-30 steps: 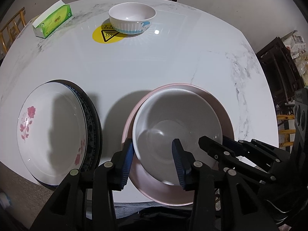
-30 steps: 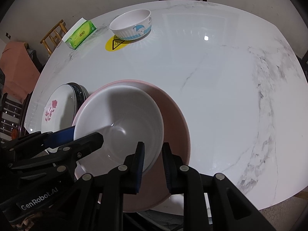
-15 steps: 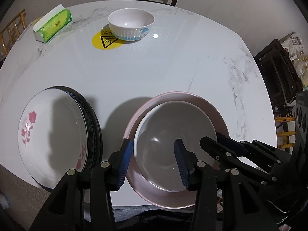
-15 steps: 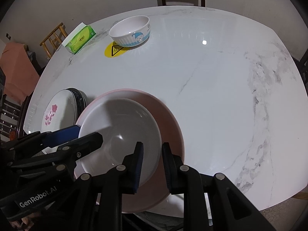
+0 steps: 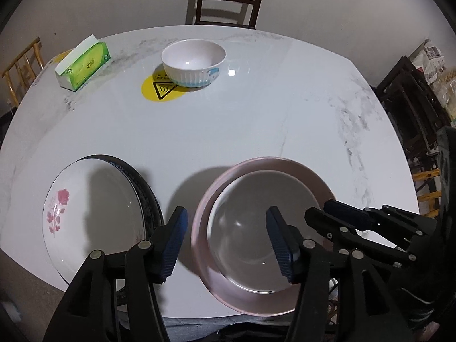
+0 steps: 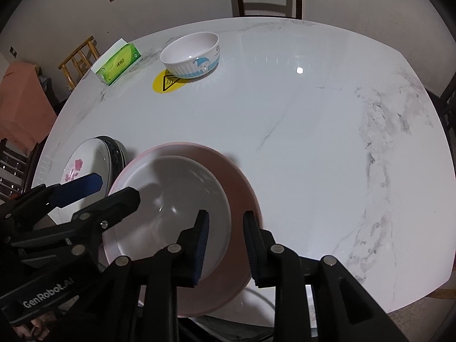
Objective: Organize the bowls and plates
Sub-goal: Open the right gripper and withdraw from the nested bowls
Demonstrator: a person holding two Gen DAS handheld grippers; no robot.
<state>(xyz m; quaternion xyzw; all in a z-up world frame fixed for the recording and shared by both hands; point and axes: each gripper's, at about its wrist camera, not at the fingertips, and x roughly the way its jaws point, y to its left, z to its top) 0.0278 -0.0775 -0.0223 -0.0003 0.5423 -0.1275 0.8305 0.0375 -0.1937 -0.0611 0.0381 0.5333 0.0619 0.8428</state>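
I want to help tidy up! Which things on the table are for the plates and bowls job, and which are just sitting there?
For the job:
white bowl nested in the pink plate
rose plate stacked on a dark plate
cartoon bowl

Just sitting there:
tissue box
yellow warning sticker
chair

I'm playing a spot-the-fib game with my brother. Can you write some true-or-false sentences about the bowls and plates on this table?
1. The white bowl sits inside the pink plate. True.
2. The flower plate lies on top of a dark plate. True.
3. The ribbed bowl at the far side is stacked on the flower plate. False: it stands alone, partly on a yellow sticker.
4. The green tissue box is inside the pink plate. False: it lies on the table, far off.
5. The left gripper is squeezing the white bowl. False: its jaws have just been opening and stand clear of the rim.
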